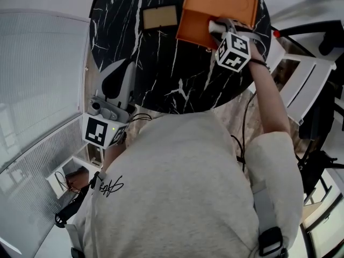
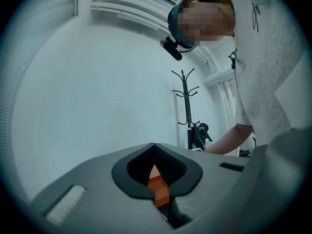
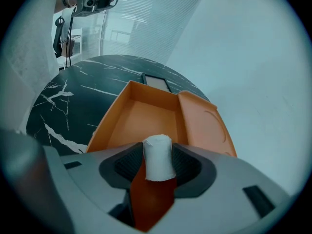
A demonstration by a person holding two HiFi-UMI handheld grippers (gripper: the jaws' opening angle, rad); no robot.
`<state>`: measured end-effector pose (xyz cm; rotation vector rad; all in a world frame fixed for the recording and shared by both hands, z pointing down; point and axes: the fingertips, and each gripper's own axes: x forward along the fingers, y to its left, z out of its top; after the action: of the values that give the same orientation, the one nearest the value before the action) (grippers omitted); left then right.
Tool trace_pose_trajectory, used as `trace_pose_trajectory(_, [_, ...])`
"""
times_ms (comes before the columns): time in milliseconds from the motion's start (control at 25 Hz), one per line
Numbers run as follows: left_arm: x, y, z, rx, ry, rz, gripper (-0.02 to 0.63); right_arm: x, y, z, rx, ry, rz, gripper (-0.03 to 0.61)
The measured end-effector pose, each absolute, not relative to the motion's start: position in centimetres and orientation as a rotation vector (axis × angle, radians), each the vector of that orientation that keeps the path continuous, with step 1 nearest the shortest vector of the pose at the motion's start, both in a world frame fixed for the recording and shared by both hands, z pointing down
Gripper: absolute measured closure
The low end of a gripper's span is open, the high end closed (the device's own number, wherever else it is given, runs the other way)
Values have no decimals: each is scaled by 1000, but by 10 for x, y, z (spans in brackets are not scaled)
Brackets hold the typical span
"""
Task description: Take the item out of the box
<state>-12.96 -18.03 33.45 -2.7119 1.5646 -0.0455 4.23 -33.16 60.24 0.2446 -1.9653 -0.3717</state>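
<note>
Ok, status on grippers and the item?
Right gripper shut on roll, above box. Left gripper shut, empty, at table edge. Nothing in the way.

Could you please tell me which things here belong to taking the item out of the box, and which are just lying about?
Job in hand:
orange box, lid open
white roll, clamped in the right tongs over the box

Lying about:
flat tan rectangle on the black table
left tongs, shut and empty
coat stand

Right tool (image 1: 215, 27) outstretched, jaws tight on white roll (image 3: 158, 157) (left tool (image 1: 119, 74) low, jaws together)
</note>
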Motion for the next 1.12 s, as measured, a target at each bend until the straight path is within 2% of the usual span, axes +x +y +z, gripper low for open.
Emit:
trace_pose_trajectory(720, [-127,-183,334,-2721,1573,-25,611,42,-338,613,240,-1807,-559,413])
trace_pose_trajectory(1120, [-126,-184,330,-2714,1565,-18,611,42,-338,612,256,-1817,-539,413])
